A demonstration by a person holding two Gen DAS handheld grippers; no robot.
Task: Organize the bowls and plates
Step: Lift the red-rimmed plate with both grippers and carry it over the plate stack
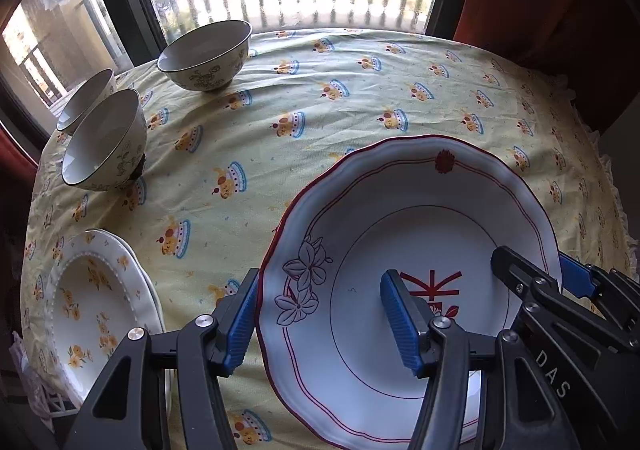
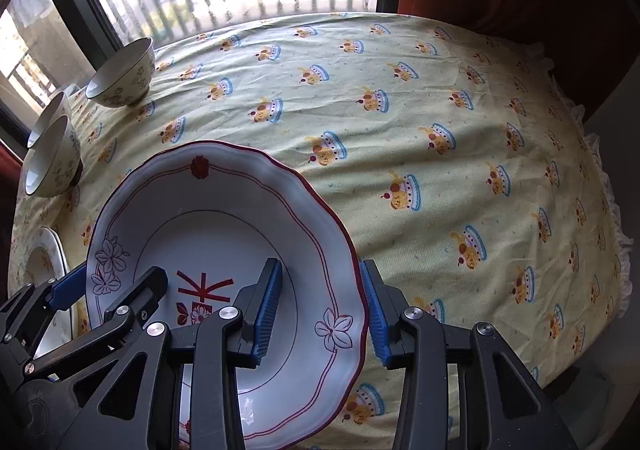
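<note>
left tongs clamp red-rimmed plate at its left rim | right tongs clamp the right rim | plate held above counter, tilted | risk: uneven pull, glazed rim slips, drops near stacked plates

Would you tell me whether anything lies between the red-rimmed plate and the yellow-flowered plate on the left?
Nothing visible does: only tablecloth lies between the red-rimmed plate and the yellow-flowered plate; the bowls stand farther back.
</note>
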